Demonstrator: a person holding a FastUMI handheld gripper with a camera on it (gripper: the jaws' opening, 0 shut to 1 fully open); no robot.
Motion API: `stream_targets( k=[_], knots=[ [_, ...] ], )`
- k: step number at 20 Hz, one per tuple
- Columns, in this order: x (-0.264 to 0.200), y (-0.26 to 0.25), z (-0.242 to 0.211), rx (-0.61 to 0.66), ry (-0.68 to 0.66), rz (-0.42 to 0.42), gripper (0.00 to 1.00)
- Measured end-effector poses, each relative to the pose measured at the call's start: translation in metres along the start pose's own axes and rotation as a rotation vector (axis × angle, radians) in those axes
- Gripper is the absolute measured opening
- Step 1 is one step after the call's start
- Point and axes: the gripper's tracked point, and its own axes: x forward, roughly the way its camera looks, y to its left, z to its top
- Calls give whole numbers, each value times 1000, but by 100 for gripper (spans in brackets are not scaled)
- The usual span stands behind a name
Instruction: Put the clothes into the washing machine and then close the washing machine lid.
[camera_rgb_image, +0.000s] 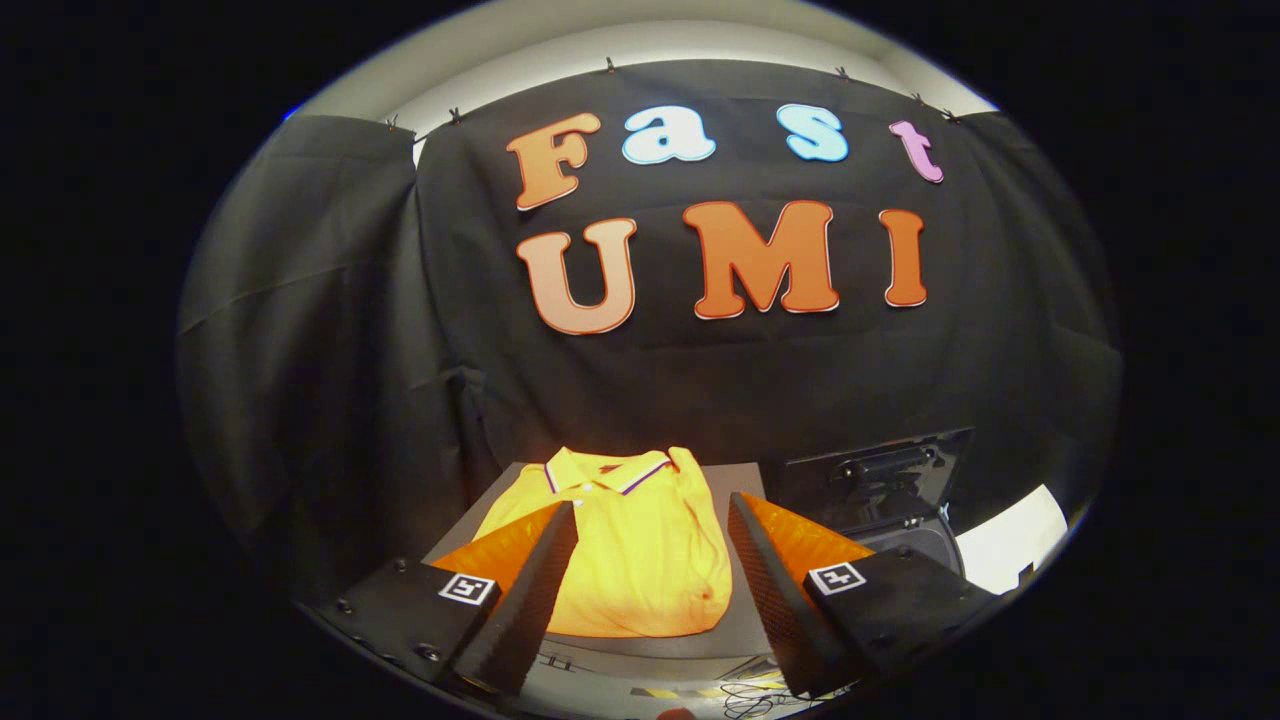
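Observation:
A folded yellow polo shirt (640, 545) with a striped collar lies on a dark grey platform (735, 480), just ahead of my fingers and between them in the view. My gripper (650, 515) is open, with a wide gap and nothing held. To the right of the shirt stands the washing machine (920, 540), dark, with its lid (880, 470) raised upright at the back. The tub opening is mostly hidden behind my right finger.
Black cloth hangs close behind the platform and down the left side. A white surface (1015, 540) shows to the right of the washing machine. Below the platform's front edge lie floor tape and some cables (750, 695).

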Motion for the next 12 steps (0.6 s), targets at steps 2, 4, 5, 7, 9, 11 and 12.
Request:
stream_targets(
  k=[2,4,5,7,9,11,12],
  knots=[
    [17,16,-11,-12,47,13,98],
    [39,33,-28,-8,101,36,98],
    [49,40,-35,-7,126,41,98],
    [64,50,-45,-26,162,37,98],
    [85,60,-54,-65,194,21,98],
    [103,66,-65,-96,232,-4,98],
    [111,68,-70,-105,255,-11,99]
  ],
)
